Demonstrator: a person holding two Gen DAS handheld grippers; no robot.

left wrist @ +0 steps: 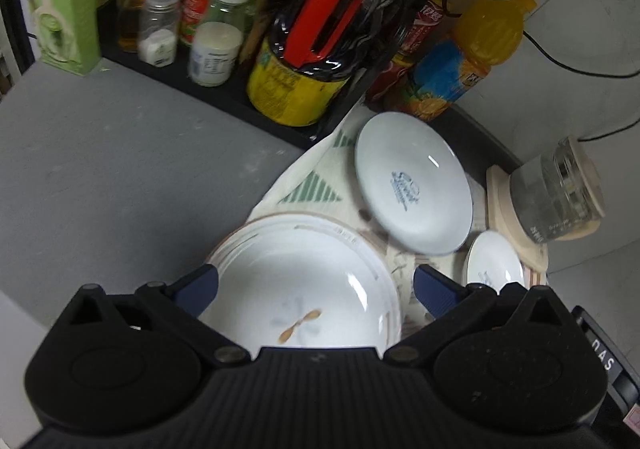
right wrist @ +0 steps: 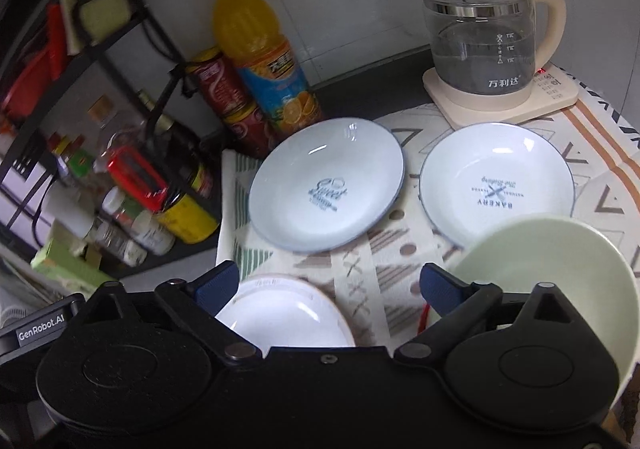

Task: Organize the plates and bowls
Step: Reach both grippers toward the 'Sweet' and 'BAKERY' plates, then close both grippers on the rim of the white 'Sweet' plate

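Landmark = large white round ceramic plate w/ ribbed rim and brown leaf motif (left wrist: 304,289), on the patterned cloth (left wrist: 316,185) at the desk (left wrist: 120,153) edge.

Left claw (left wrist: 316,289): jaws wide apart, nothing held; blue pads sit either side of that plate's rim but above it, no contact visible. The plate lies directly under and ahead of this claw, so left is the nearer hand.

Right claw (right wrist: 328,285): also wide, empty. In its view the same plate is low-left, half under the left finger; the pale green round bowl (right wrist: 552,277) is just right of the right finger, can't tell if touching.

Beyond the plate: light blue shallow dish w/ "Sweet" print (right wrist: 326,185); right of that, white dish w/ "Bakery" print and thin blue rim (right wrist: 498,185); glass kettle (right wrist: 480,37) behind it.

Judgement: plates are round, no long axis; a rim pinch needs the claw tilted over the near edge. Left takes the plate, right the bowl.
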